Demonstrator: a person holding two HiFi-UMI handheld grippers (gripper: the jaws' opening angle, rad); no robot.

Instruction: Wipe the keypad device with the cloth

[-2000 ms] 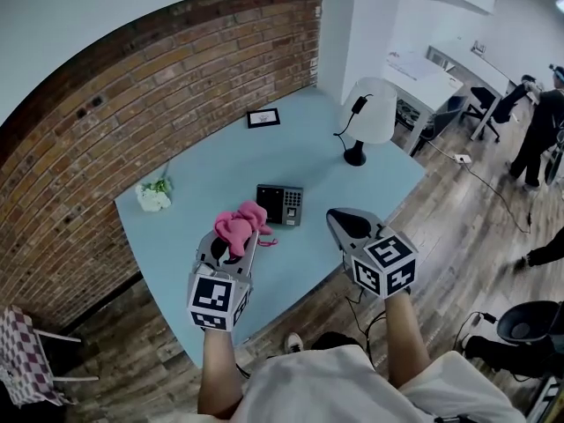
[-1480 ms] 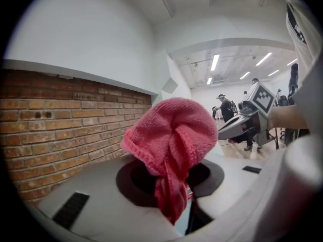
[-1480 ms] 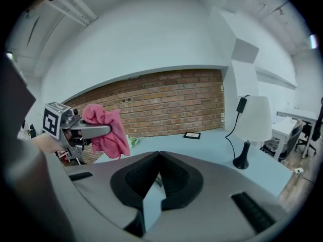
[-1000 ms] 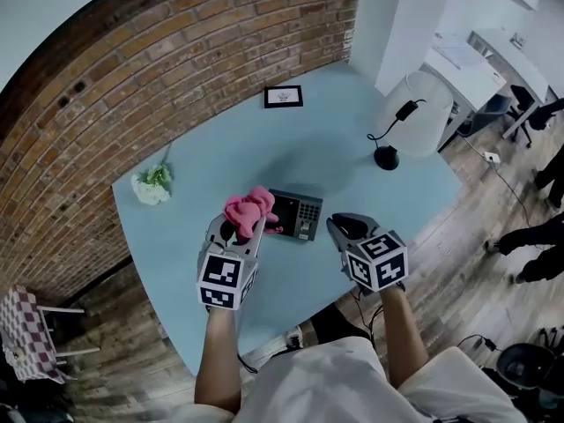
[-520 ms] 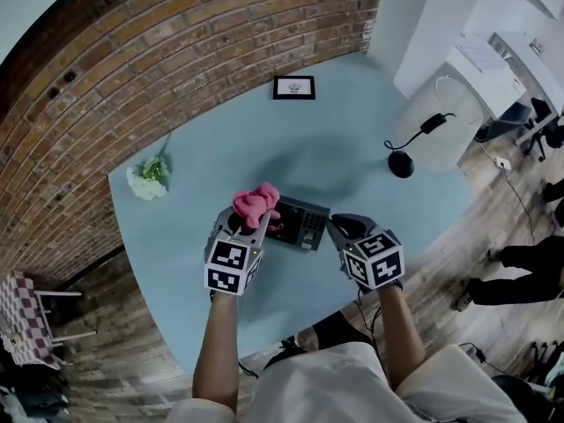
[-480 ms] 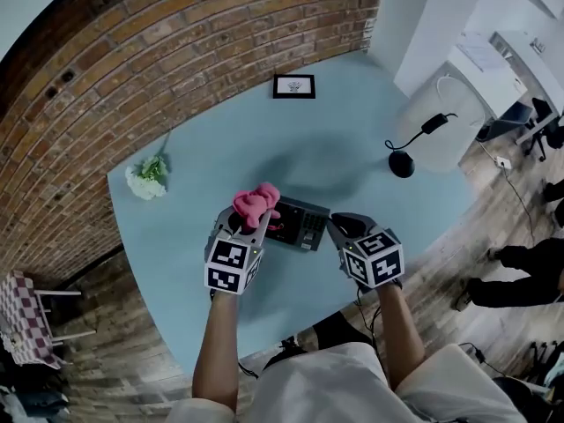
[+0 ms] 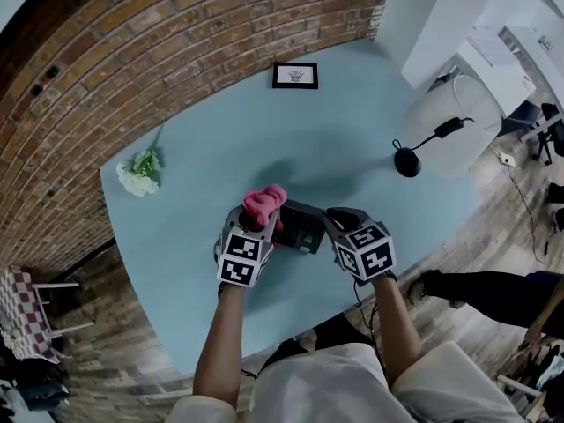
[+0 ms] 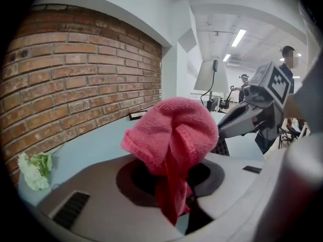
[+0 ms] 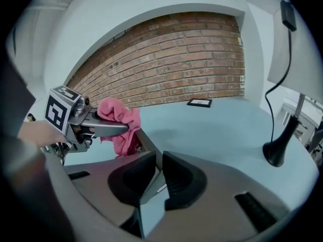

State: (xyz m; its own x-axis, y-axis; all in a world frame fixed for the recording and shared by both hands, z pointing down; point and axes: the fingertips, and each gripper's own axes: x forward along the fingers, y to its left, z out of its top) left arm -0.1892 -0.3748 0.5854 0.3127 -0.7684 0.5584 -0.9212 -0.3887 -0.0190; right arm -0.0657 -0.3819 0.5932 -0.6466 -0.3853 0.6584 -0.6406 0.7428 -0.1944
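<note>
The left gripper point(image 7: 256, 223) is holding the pink cloth point(image 8: 171, 135), its fingers point(image 8: 101, 200) closing narrowly on the bunched fabric so that a rounded wad is sticking out past the tips. The right gripper point(image 9: 156, 178) is pinching the near edge of the dark keypad device point(image 7: 301, 227), its fingers point(image 9: 184, 178) sitting almost together on that thin edge. The device is lying between the two grippers near the front of the pale blue counter point(image 7: 335, 139), and in the right gripper view the cloth is hanging right at its far end. Farther back on the counter, a white lamp point(image 7: 454, 126) is standing at the right, a small framed picture point(image 7: 295, 75) is resting near the brick wall point(image 7: 132, 42), and a white flower sprig point(image 7: 138, 173) is lying at the left
</note>
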